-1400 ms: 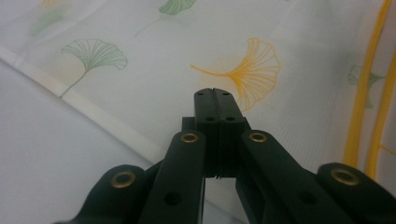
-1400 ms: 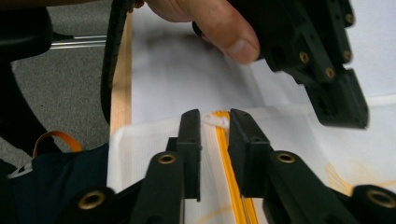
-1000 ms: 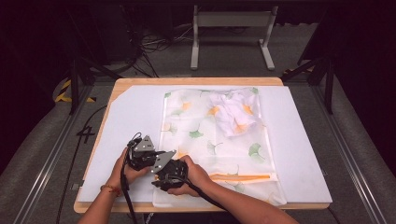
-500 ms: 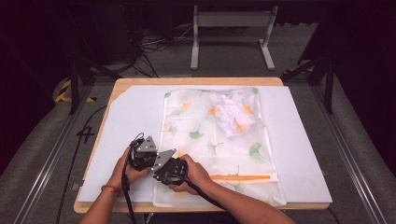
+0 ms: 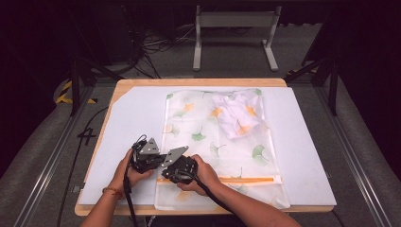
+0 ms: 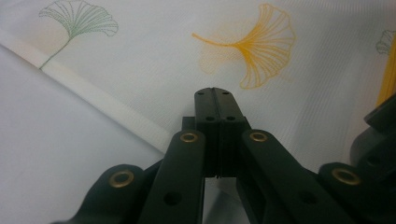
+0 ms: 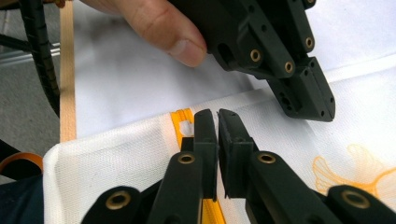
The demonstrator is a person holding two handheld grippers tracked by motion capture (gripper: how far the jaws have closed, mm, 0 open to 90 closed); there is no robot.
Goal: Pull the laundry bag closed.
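A dark "4" (image 5: 87, 136) stands on the grey floor left of the worktop (image 5: 127, 88); nothing else reads.

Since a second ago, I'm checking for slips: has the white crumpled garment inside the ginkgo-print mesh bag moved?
No. The white crumpled garment sits at the same spot against the wooden table's far edge.

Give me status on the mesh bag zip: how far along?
Done: a white garment already lies inside the ginkgo-print mesh laundry bag. In hand: both grippers sit at the left end of the orange zipper; the left gripper is shut on the bag's fabric, and the right gripper has just been closing, nearly shut at the zipper's end. Left: running the zipper along to the right.
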